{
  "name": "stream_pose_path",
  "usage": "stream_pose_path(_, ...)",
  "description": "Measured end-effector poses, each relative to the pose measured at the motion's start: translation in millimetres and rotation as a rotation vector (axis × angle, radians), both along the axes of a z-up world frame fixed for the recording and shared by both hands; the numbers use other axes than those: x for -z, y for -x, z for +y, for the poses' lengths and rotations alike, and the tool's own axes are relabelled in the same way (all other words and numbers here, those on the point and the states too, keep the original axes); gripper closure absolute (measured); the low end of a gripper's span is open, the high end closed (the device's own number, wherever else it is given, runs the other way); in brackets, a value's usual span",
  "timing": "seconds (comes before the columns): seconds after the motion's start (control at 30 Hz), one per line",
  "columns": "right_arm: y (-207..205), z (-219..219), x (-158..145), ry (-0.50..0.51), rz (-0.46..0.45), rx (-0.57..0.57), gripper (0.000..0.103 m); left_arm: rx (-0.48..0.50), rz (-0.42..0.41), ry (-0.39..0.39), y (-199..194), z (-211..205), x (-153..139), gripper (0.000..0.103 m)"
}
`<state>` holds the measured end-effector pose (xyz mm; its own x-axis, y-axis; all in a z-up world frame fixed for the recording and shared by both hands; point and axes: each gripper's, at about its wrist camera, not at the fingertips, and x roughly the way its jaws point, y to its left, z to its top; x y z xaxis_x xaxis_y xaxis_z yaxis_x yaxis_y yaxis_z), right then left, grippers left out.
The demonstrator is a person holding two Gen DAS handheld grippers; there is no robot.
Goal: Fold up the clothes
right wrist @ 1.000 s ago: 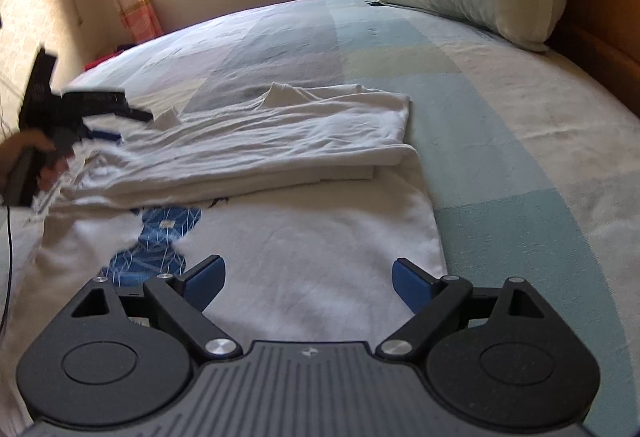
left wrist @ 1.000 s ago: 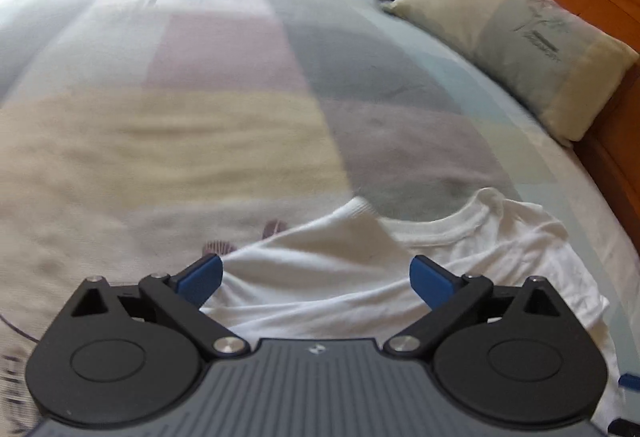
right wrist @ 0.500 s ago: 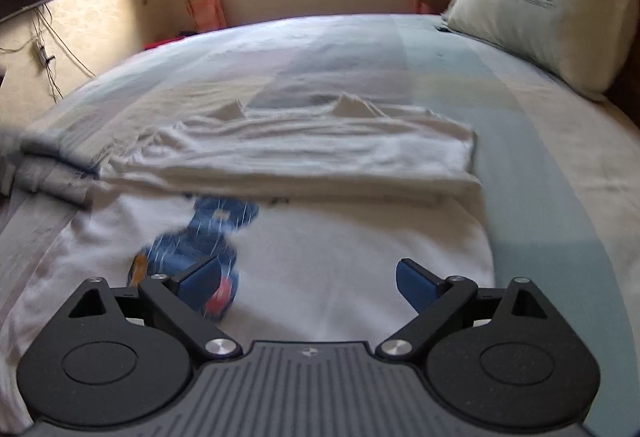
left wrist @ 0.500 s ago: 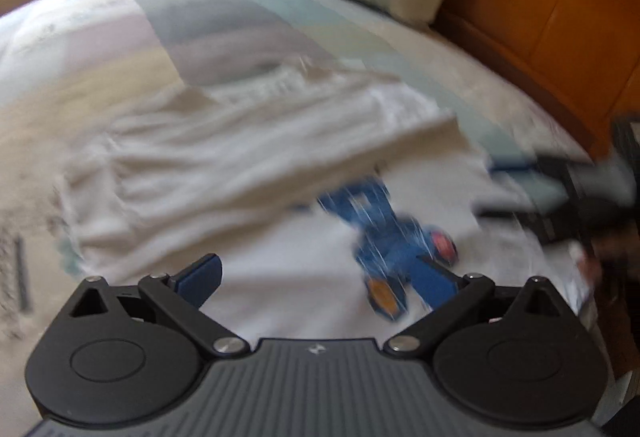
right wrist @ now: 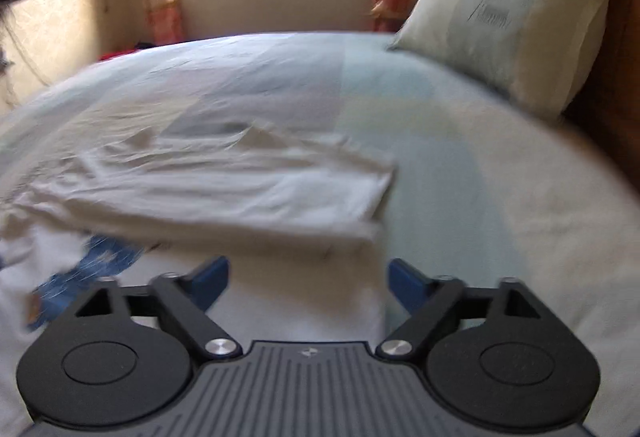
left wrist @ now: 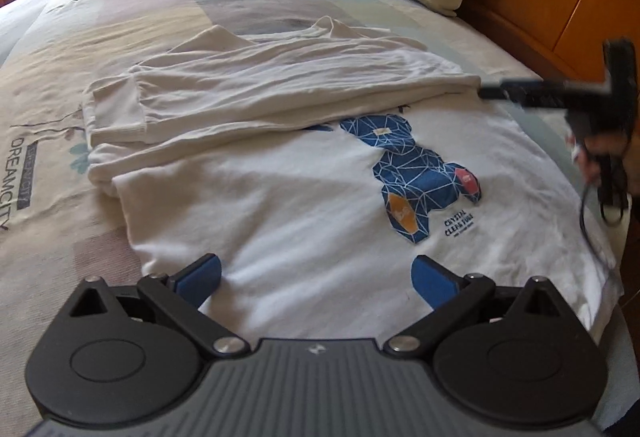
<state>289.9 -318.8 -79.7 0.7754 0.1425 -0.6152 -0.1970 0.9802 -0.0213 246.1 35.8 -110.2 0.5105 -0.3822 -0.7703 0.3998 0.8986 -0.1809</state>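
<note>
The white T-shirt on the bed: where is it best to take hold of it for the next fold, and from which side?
Probably the near long edge of the white T-shirt, one corner per tool. The far half already lies folded over, just above the blue bear print; the near half lies flat and single on the bedspread. Come in low from the near side. The left tool and the right tool stand open and empty; the right's jaws have just been closing.

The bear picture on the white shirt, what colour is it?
Mostly blue bear print, with white lines and orange and red patches; clearest in the left wrist view.
</note>
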Motion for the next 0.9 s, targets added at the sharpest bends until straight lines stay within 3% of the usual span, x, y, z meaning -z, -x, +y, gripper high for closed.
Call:
stream_pose_path(0.13,-19,-7,12,0.154,0.028,0.017,0.064,-0.005,-0.022,0.009,1,-2,5,0.001)
stream_pose_path(0.3,-20,-2,20,0.221,-0.049,-0.057,0.072,-0.012,-0.022,0.035,0,1,5,0.001)
stream_pose_path(0.33,-22,3,21,0.246,-0.06,-0.073,0.091,-0.011,-0.021,0.034,0,1,4,0.001)
stream_pose_path(0.37,-26,7,22,0.265,-0.062,-0.081,0.097,-0.01,-0.02,0.031,0,1,4,0.001)
stream_pose_path(0.47,-24,5,24,0.269,-0.077,-0.05,0.097,-0.009,-0.026,0.023,1,0,4,0.001)
stream_pose_path(0.57,-18,-14,28,0.138,-0.054,0.014,0.097,-0.009,-0.029,0.022,1,1,5,0.001)
stream_pose_path(0.63,-14,-16,28,0.114,-0.049,0.021,0.096,-0.009,-0.029,0.023,1,2,5,0.001)
stream_pose_path(0.73,-14,-20,16,0.123,-0.015,0.065,0.082,-0.009,-0.021,0.033,0,5,4,0.001)
stream_pose_path(0.83,-11,-23,-2,0.133,-0.037,0.128,0.082,-0.013,-0.019,0.044,0,6,3,0.001)
stream_pose_path(0.9,-12,-21,-14,0.066,-0.072,0.109,0.082,-0.014,-0.029,0.041,1,5,5,0.001)
